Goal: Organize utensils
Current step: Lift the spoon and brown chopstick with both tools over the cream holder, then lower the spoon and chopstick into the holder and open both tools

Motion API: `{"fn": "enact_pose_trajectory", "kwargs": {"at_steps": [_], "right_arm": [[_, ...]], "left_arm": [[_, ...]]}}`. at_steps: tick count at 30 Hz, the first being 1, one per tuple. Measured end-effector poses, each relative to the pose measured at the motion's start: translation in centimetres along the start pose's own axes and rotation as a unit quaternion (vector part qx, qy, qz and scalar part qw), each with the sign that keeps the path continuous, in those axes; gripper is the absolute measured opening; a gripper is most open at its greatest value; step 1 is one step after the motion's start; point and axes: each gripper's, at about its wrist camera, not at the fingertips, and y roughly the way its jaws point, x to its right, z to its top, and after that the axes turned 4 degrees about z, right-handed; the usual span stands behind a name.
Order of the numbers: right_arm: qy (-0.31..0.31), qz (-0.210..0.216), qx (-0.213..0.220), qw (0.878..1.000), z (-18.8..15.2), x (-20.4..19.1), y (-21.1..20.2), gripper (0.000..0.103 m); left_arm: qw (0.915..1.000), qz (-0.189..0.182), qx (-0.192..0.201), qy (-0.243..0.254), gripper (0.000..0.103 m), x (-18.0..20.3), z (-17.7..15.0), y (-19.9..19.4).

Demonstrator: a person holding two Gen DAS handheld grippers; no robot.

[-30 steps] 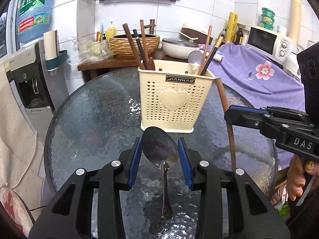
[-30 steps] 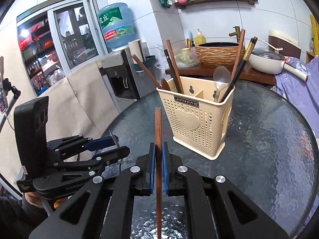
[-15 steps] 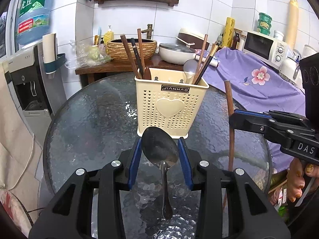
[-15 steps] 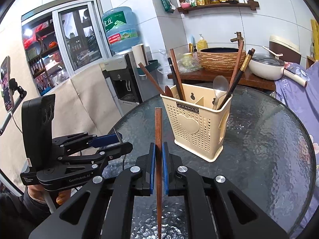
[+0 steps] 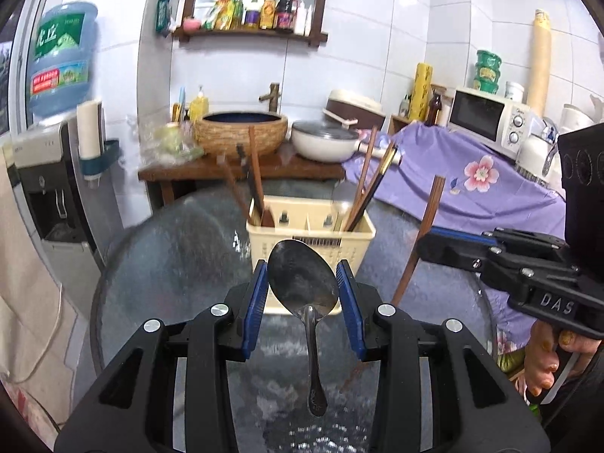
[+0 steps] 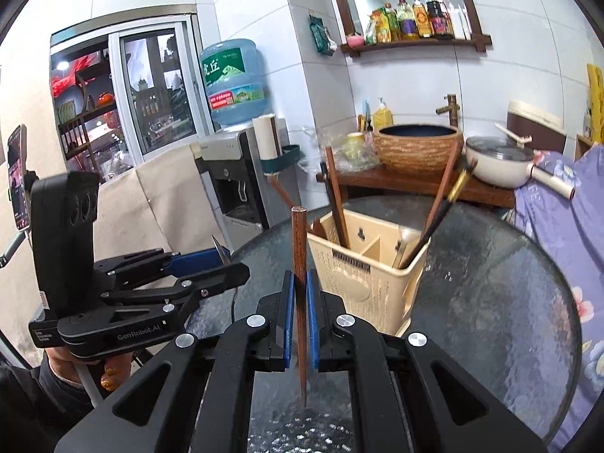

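My left gripper (image 5: pixel 303 277) is shut on a metal spoon (image 5: pixel 302 283), bowl up between the blue pads, handle hanging down. It is raised in front of the cream utensil holder (image 5: pixel 313 234) on the round glass table (image 5: pixel 170 249). My right gripper (image 6: pixel 301 283) is shut on a brown chopstick (image 6: pixel 300 249), held upright, left of the holder (image 6: pixel 366 275). The holder has chopsticks and a spoon standing in its compartments. The right gripper also shows in the left wrist view (image 5: pixel 422 247), holding the chopstick (image 5: pixel 426 219).
Behind the table stands a wooden counter with a woven basin (image 5: pixel 241 132) and a white pan (image 5: pixel 324 143). A purple cloth (image 5: pixel 472 185) with a microwave (image 5: pixel 490 120) is at the right. A water dispenser (image 5: pixel 49 188) stands at the left.
Both grippers have risen above the table with their utensils. The holder now sits lower and farther in both views, and its open top shows.
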Motion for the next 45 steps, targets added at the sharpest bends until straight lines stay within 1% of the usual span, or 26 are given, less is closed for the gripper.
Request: {"fn": "enact_pose_trajectory", "kwargs": {"at_steps": [5, 8, 10, 13, 17, 22, 24, 27, 29, 32, 35, 38, 41, 45], "right_arm": [[-0.010, 0.000, 0.014, 1.000, 1.8, -0.3, -0.6, 0.007], [-0.022, -0.002, 0.023, 0.999, 3.5, -0.6, -1.2, 0.007], [-0.028, -0.007, 0.029, 0.999, 5.1, -0.7, -1.5, 0.007], [-0.030, -0.013, 0.040, 0.999, 7.4, -0.6, -1.8, 0.007], [-0.041, -0.036, 0.058, 0.997, 10.1, -0.4, -2.1, 0.007], [-0.035, -0.063, 0.078, 0.994, 13.1, 1.0, -1.7, 0.007], [-0.038, -0.076, 0.086, 0.993, 13.8, 1.4, -1.4, 0.007], [-0.044, -0.096, 0.090, 0.990, 14.1, 2.0, -0.6, 0.007], [-0.043, -0.106, 0.090, 0.989, 13.7, 2.7, 0.1, 0.007], [-0.037, -0.110, 0.086, 0.990, 12.9, 3.5, 0.9, 0.007], [-0.030, -0.110, 0.075, 0.991, 11.6, 4.3, 2.1, 0.007], [-0.029, -0.113, 0.067, 0.991, 10.5, 4.6, 2.8, 0.007], [-0.029, -0.113, 0.060, 0.991, 9.4, 4.8, 3.5, 0.007], [-0.026, -0.110, 0.046, 0.993, 8.1, 4.9, 4.4, 0.007]], "left_arm": [[0.9996, 0.006, 0.027, 0.002, 0.038, 0.0, 3.1, -0.5], [0.9988, 0.008, 0.049, 0.000, 0.038, 0.0, 5.3, -1.0], [0.9979, 0.009, 0.064, -0.002, 0.038, 0.0, 7.2, -1.2], [0.9970, 0.004, 0.075, -0.014, 0.038, -0.1, 9.8, -0.8], [0.9943, 0.021, 0.101, -0.028, 0.038, -0.2, 12.8, 0.2], [0.9912, 0.046, 0.113, -0.051, 0.038, -0.4, 14.5, 2.5], [0.9892, 0.059, 0.122, -0.056, 0.038, -0.3, 14.6, 3.2], [0.9874, 0.064, 0.129, -0.065, 0.038, 0.0, 14.3, 4.6], [0.9868, 0.066, 0.130, -0.071, 0.038, 0.2, 13.7, 5.6], [0.9847, 0.084, 0.138, -0.064, 0.038, 0.7, 12.5, 7.1], [0.9858, 0.083, 0.130, -0.066, 0.038, 0.7, 11.4, 8.6], [0.9861, 0.094, 0.121, -0.065, 0.038, 0.5, 10.4, 9.8], [0.9858, 0.104, 0.120, -0.056, 0.038, 0.5, 9.4, 10.5], [0.9880, 0.104, 0.104, -0.045, 0.038, 0.7, 8.1, 11.5]]}}
